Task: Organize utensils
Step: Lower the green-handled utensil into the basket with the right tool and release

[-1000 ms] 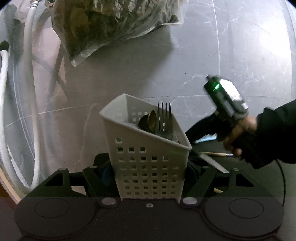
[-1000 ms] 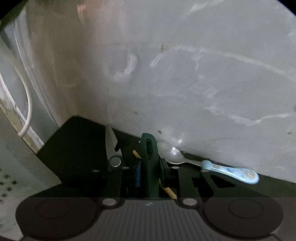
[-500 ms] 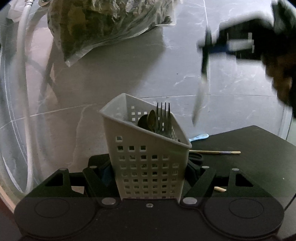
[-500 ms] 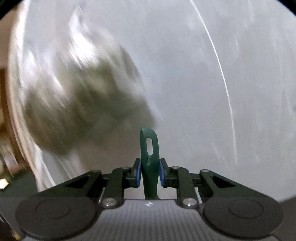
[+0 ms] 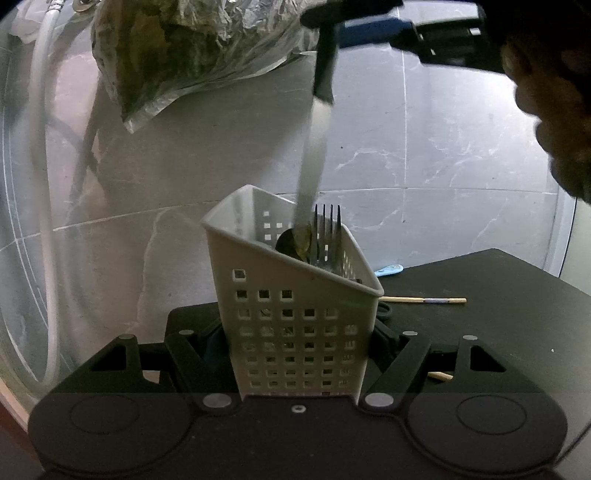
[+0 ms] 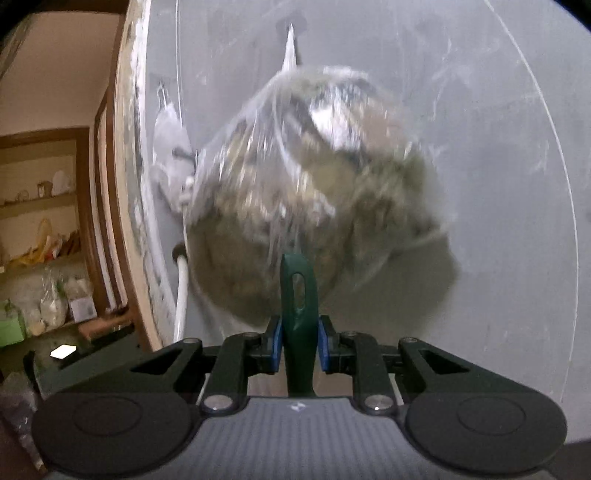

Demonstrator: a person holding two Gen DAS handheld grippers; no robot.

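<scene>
My left gripper (image 5: 295,343) is shut on a white perforated utensil basket (image 5: 291,317) and holds it upright. A fork (image 5: 327,232) and a spoon (image 5: 293,242) stand in it. My right gripper (image 6: 299,339) is shut on the green handle of a knife (image 6: 298,295). In the left wrist view that knife (image 5: 314,147) hangs blade down from the right gripper (image 5: 332,26), its tip dipping into the basket's mouth beside the spoon.
A plastic bag of greenish stuff (image 5: 184,48) hangs on the marble wall (image 5: 443,147), also in the right wrist view (image 6: 314,192). A white hose (image 5: 40,184) runs down the left. On the black table (image 5: 480,295) lie a chopstick (image 5: 424,300) and a blue-handled spoon (image 5: 389,271).
My right gripper lifted the knife off the black table, swung it up and left, and lowered its blade tip into the basket. The left gripper and basket stayed put.
</scene>
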